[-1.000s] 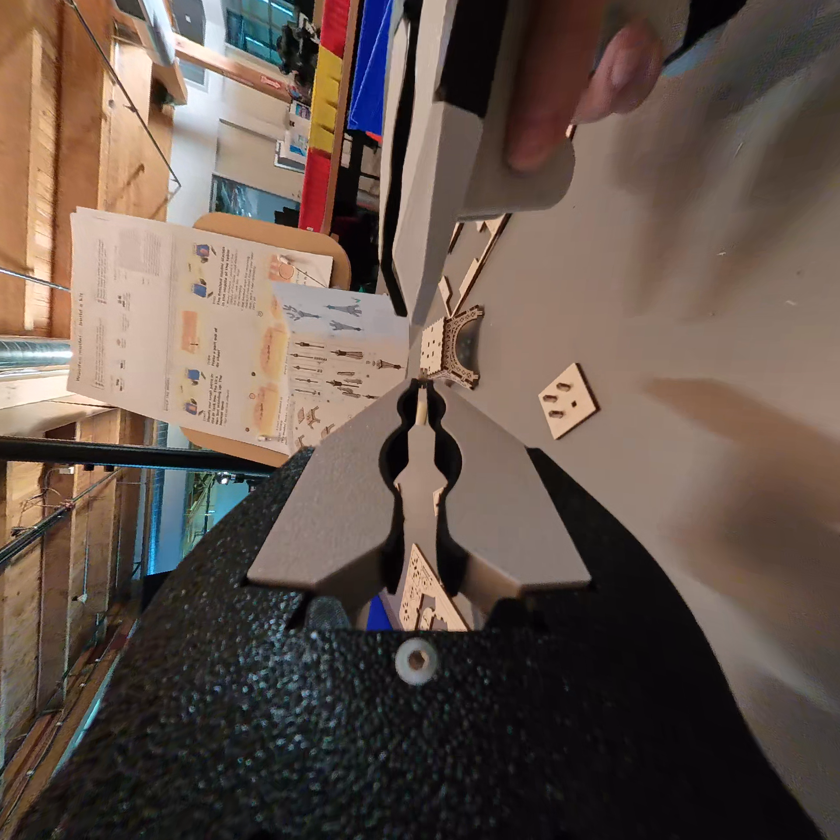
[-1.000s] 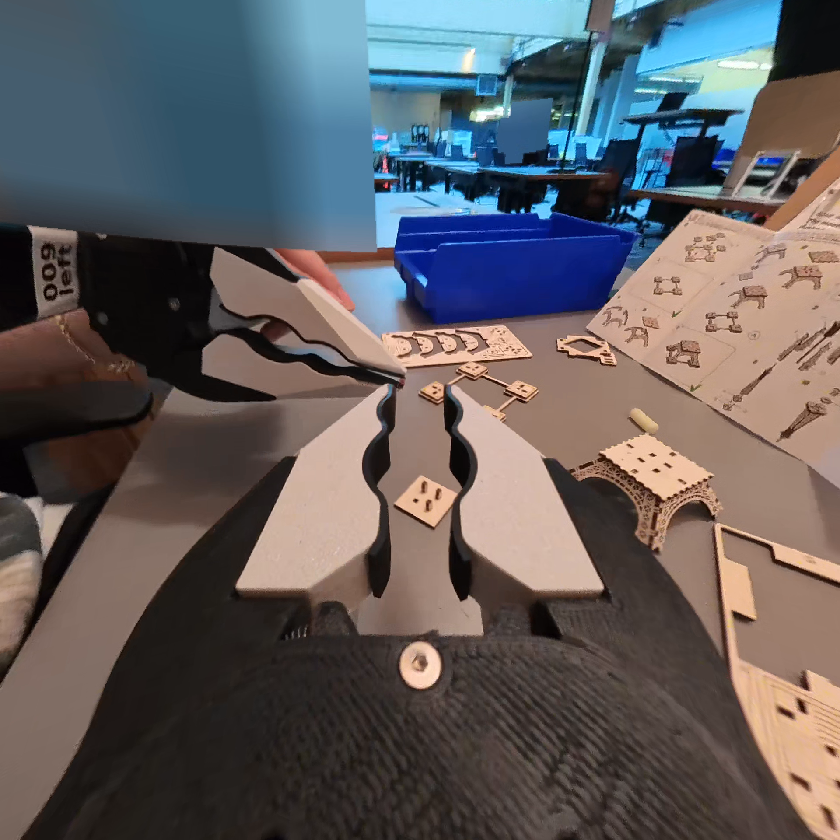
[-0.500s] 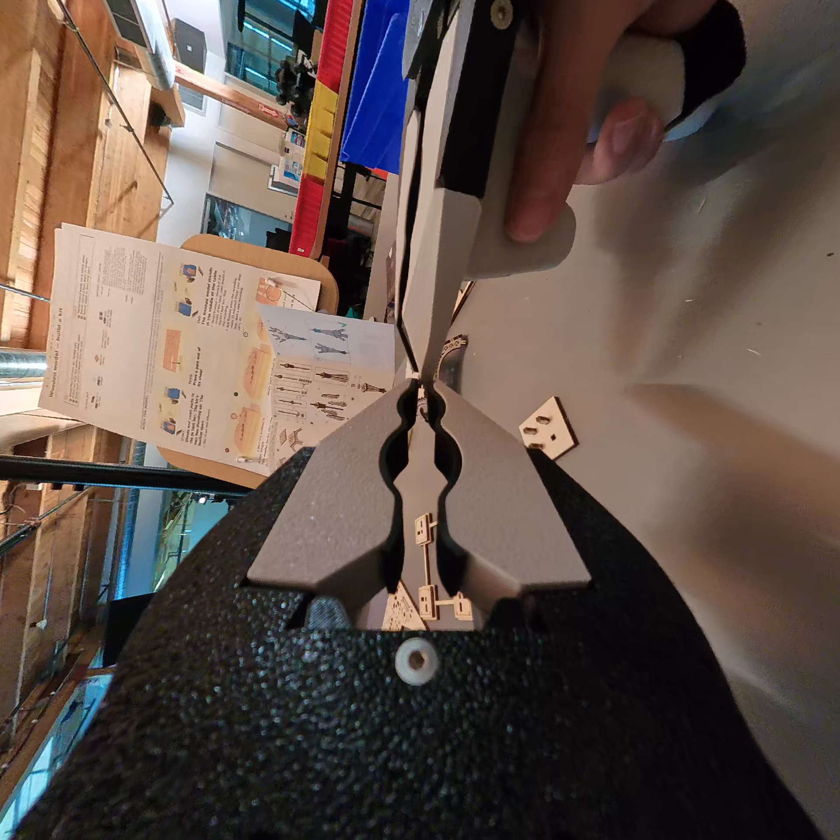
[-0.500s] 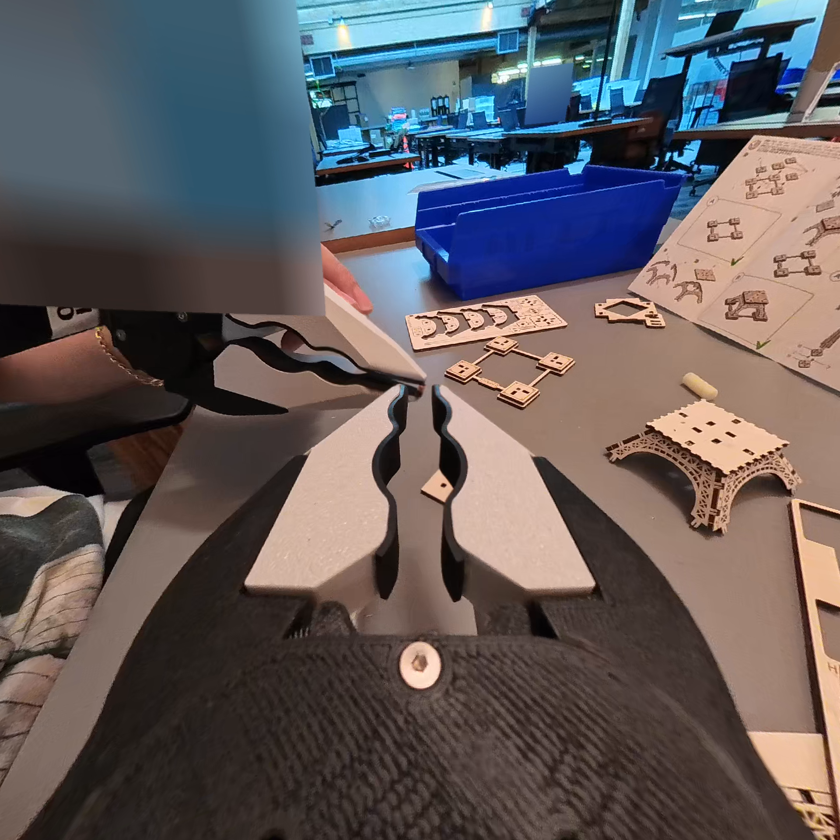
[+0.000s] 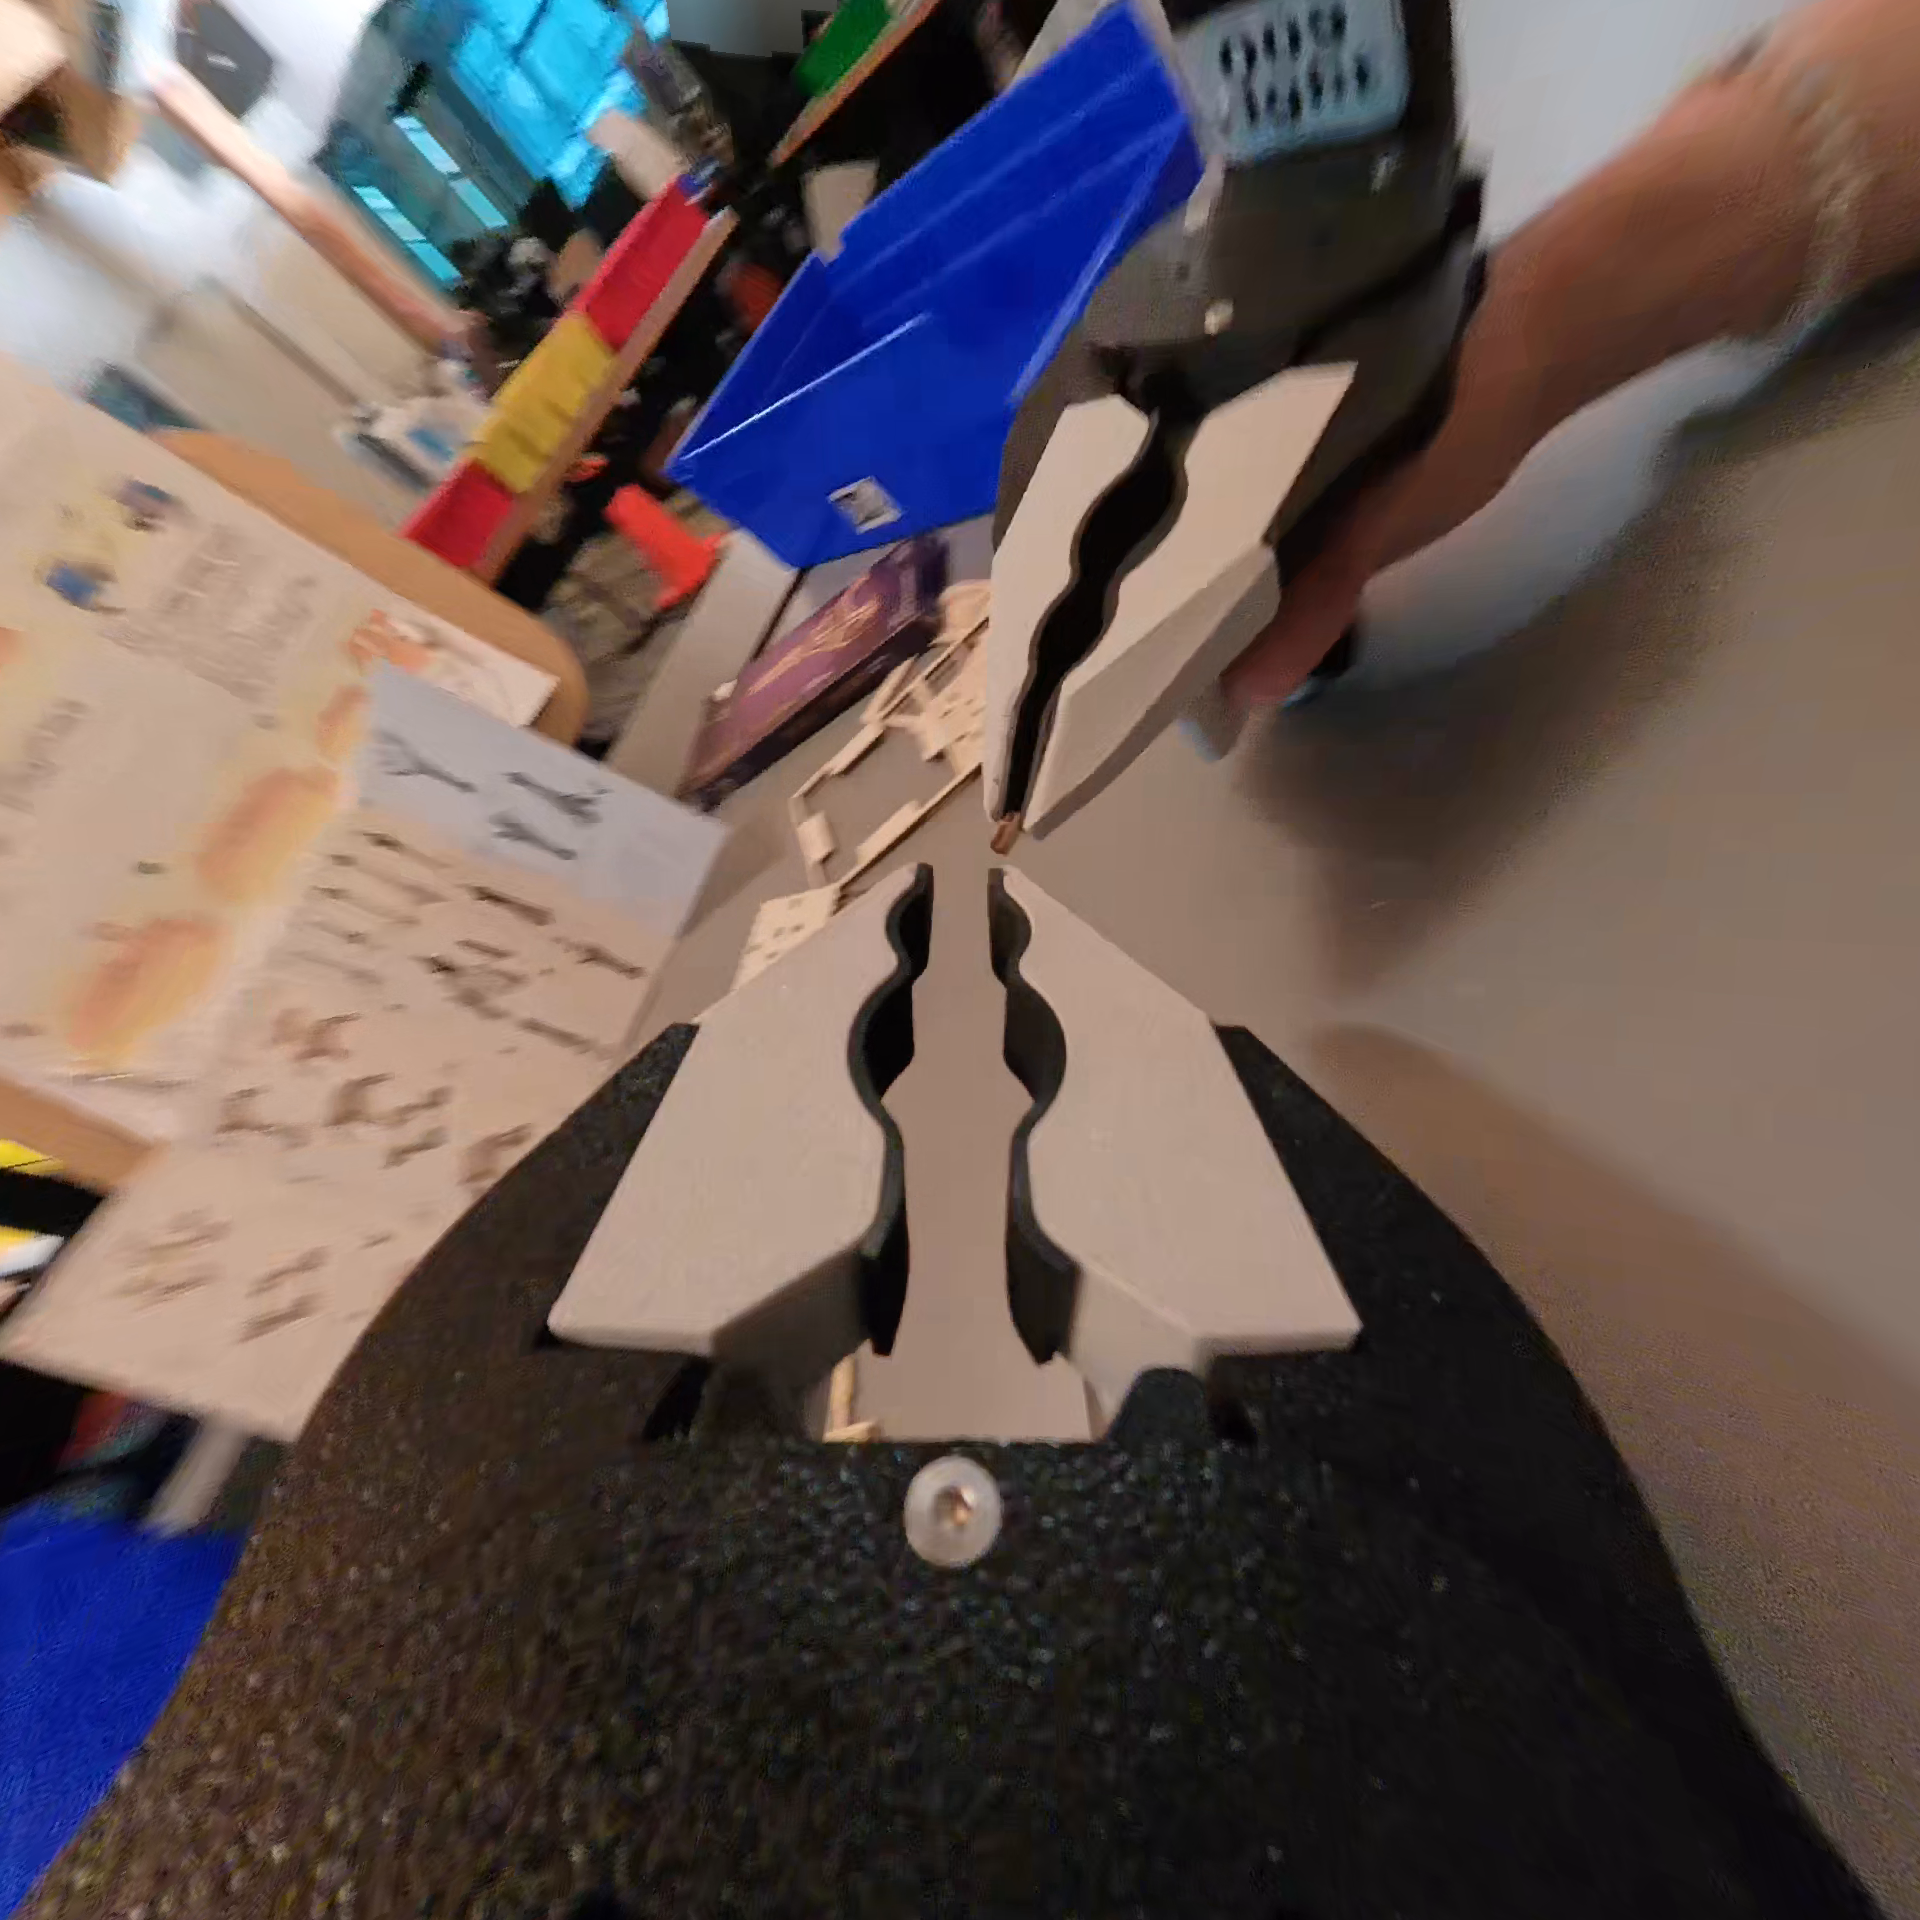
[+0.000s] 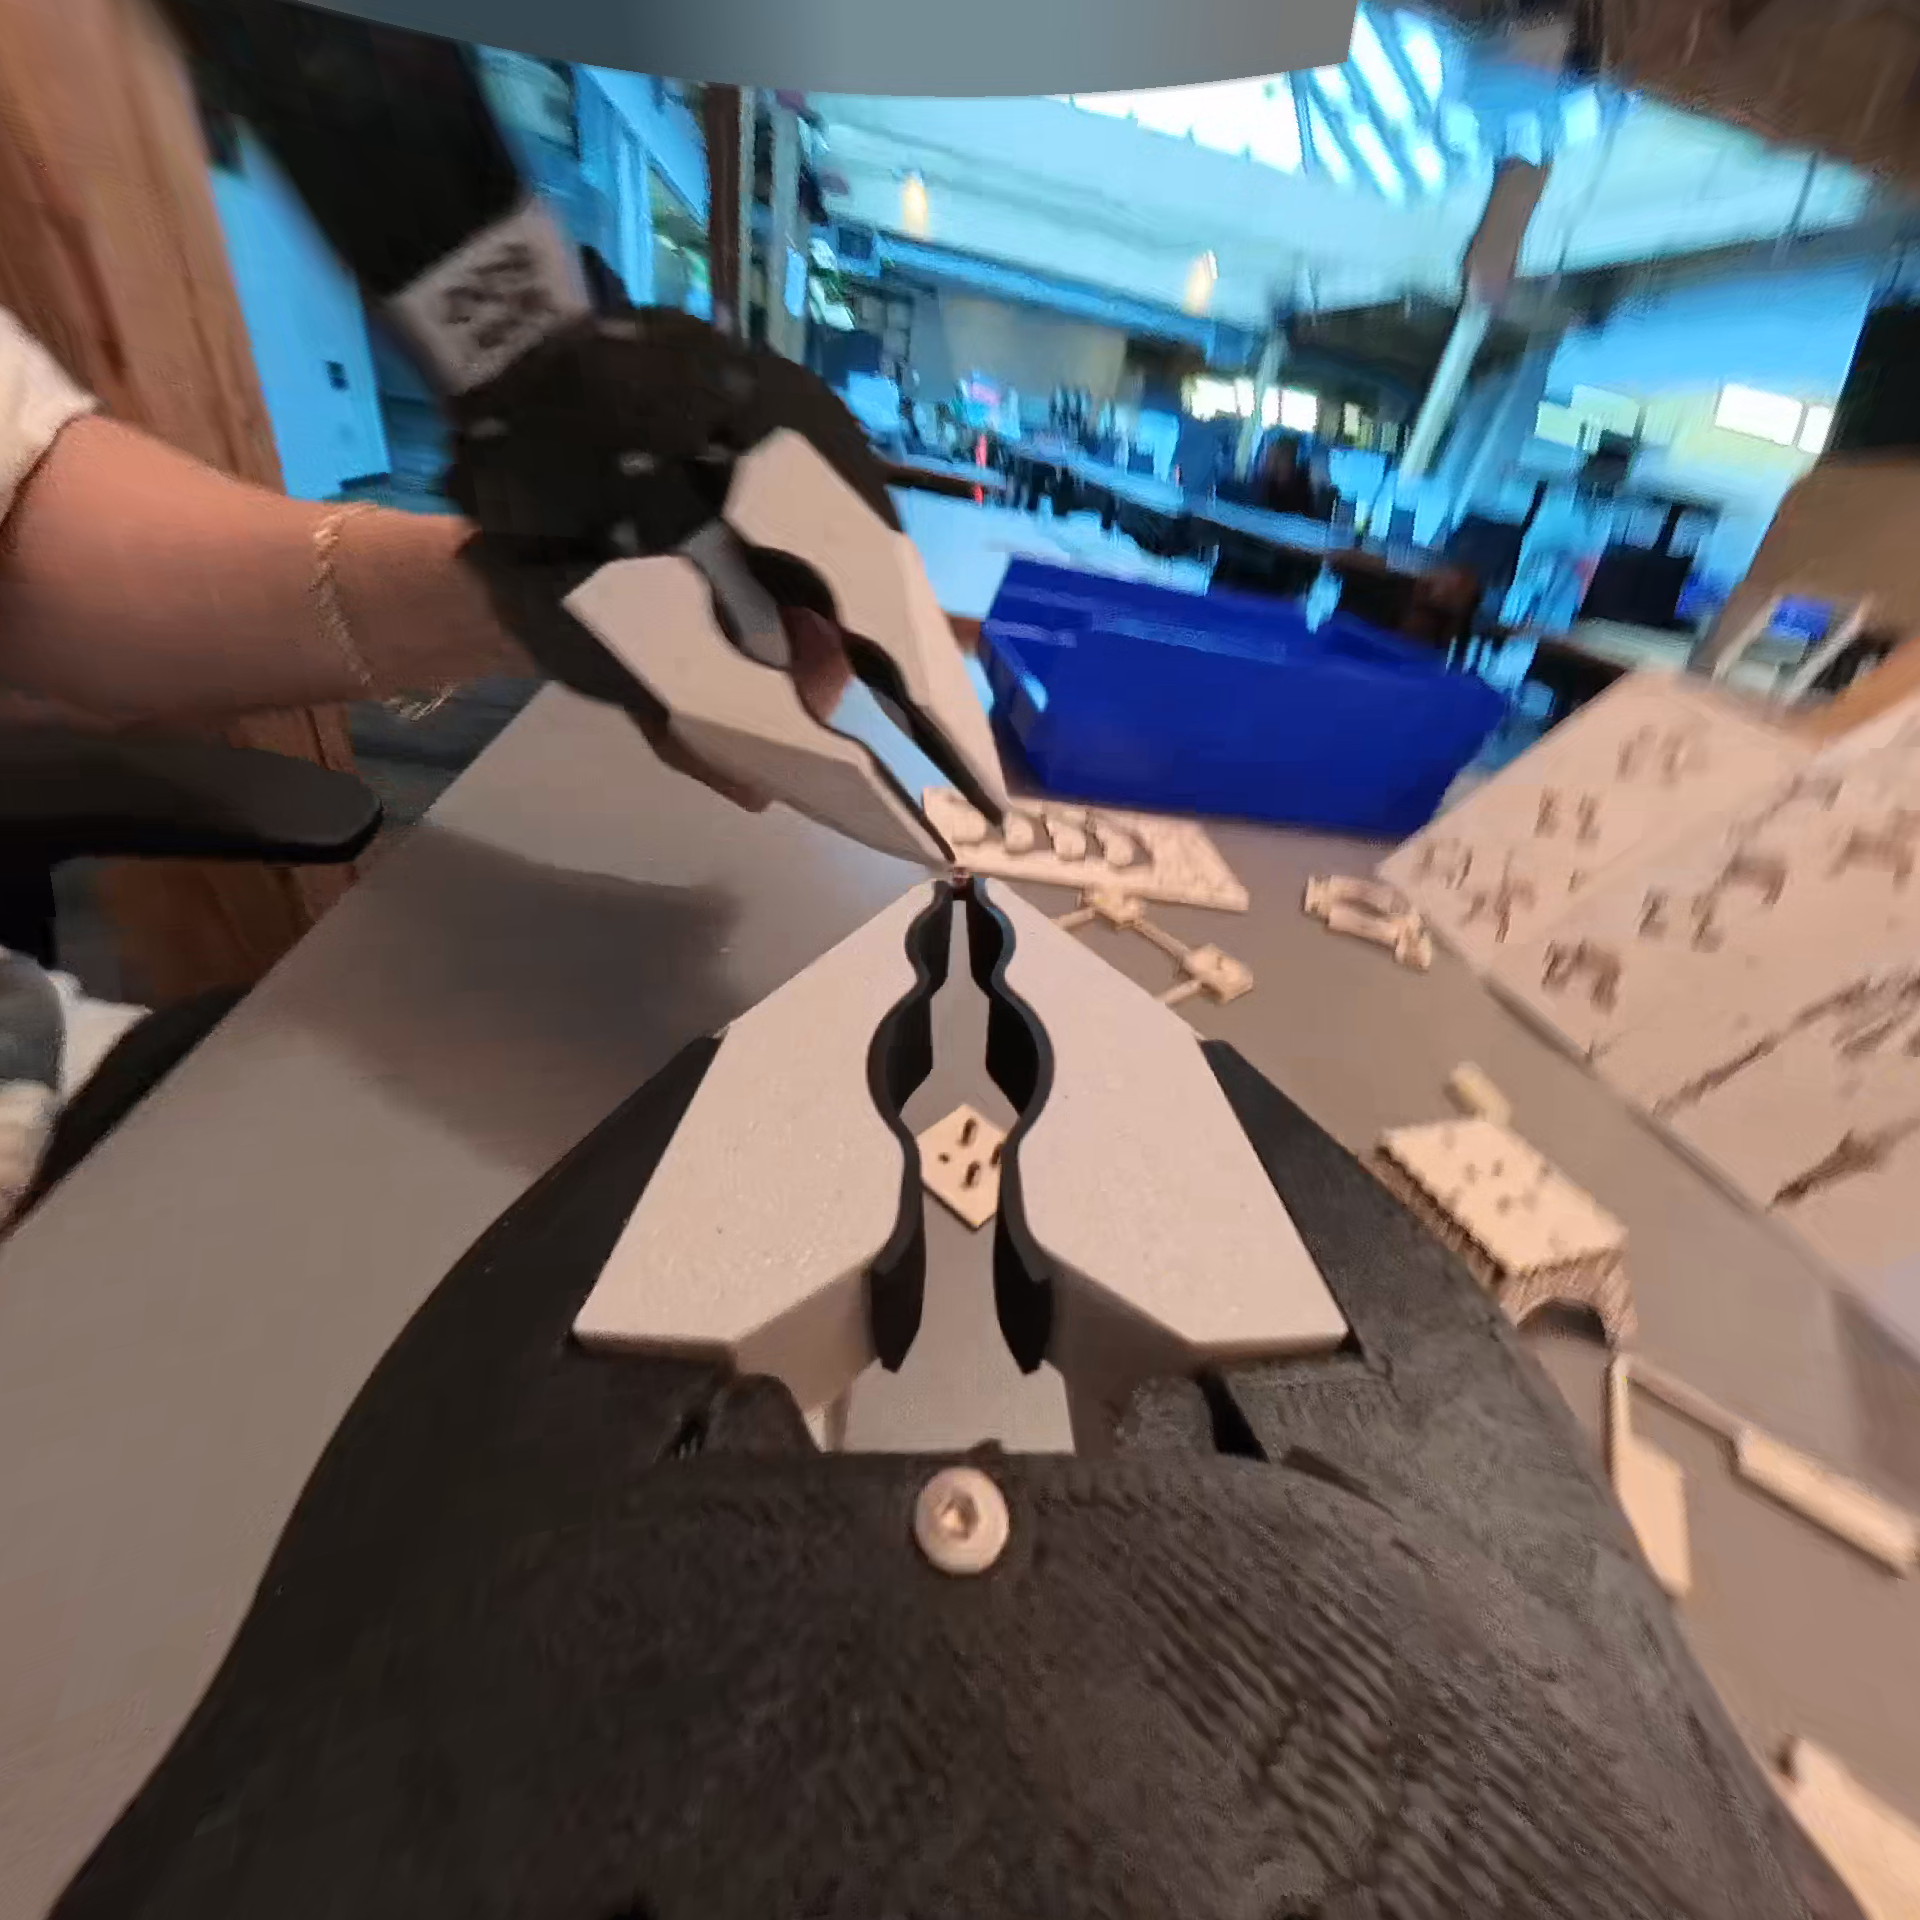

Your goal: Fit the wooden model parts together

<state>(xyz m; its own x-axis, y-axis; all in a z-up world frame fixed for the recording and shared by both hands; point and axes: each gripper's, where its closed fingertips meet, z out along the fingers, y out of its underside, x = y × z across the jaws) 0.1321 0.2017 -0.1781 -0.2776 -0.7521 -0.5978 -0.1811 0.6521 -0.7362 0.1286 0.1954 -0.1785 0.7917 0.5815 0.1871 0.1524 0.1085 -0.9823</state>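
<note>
My right gripper is shut on a tiny wooden peg at its very tips, held above the grey table. In the left wrist view the right gripper points down with the peg sticking out of its tips. My left gripper is open and empty, its tips just below the peg. In the right wrist view the left gripper hangs tip to tip with the right one. A small square slotted wooden plate lies on the table under the right fingers. A wooden tower base stands to the right.
A blue bin stands at the back of the table. An instruction sheet leans at the right. A cut wooden sheet, a frame of linked squares and leftover wooden frames lie around. A purple box lies near the bin.
The left gripper, earlier shut on the peg, has opened. The right gripper, earlier open, has closed on the peg. Both grippers have lifted and turned.
</note>
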